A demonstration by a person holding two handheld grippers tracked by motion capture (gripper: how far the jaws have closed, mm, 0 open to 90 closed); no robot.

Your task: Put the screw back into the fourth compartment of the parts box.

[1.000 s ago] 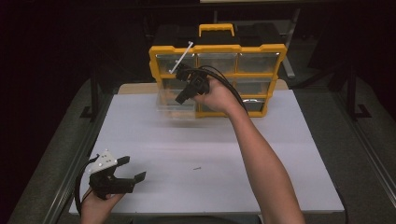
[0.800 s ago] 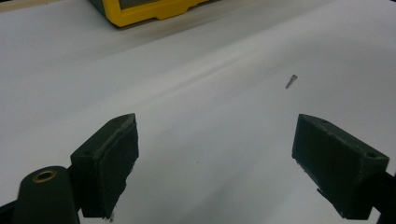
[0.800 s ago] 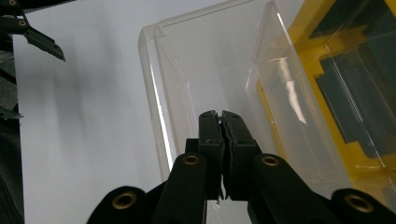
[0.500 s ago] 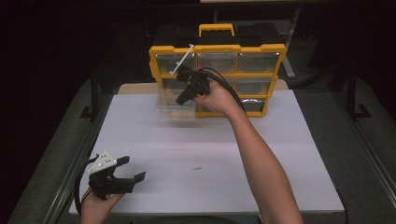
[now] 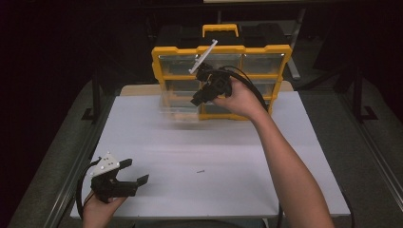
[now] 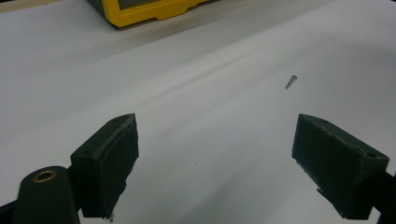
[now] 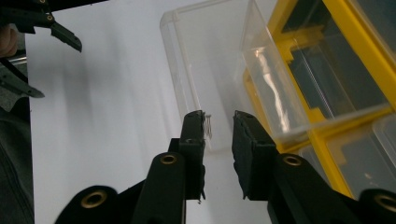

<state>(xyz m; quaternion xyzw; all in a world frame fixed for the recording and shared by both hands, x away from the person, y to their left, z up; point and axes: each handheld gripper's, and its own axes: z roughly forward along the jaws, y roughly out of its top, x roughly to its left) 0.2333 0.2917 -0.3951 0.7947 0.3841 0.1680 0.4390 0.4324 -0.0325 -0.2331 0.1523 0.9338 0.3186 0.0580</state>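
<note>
A yellow organiser [image 5: 221, 50] with clear drawers stands upright at the back of the white table [image 5: 237, 190]. One clear drawer [image 5: 179, 107] is pulled out in front of it onto the table and looks blurred. My right gripper [image 5: 196, 100] hovers just over that drawer's near end; its jaws have just been opening and nothing is between them. In the right gripper view the gripper [image 7: 218, 116] stands a little open over the drawer [image 7: 210, 60], which holds a few small screws [image 7: 208, 126]. My left gripper [image 5: 128, 180] rests wide open at the front left, empty [image 6: 215, 140].
A single small screw [image 5: 200, 171] lies loose on the table, ahead of the left jaws [image 6: 291, 82]. The organiser's yellow frame [image 7: 355, 119] sits right of the drawer, with another clear drawer [image 7: 275, 84] sticking out. Dark floor surrounds the table.
The right gripper has shifted right and slightly up, off the drawer's front, and its jaws have parted. The drawer now looks blurred. The left gripper has stayed put.
</note>
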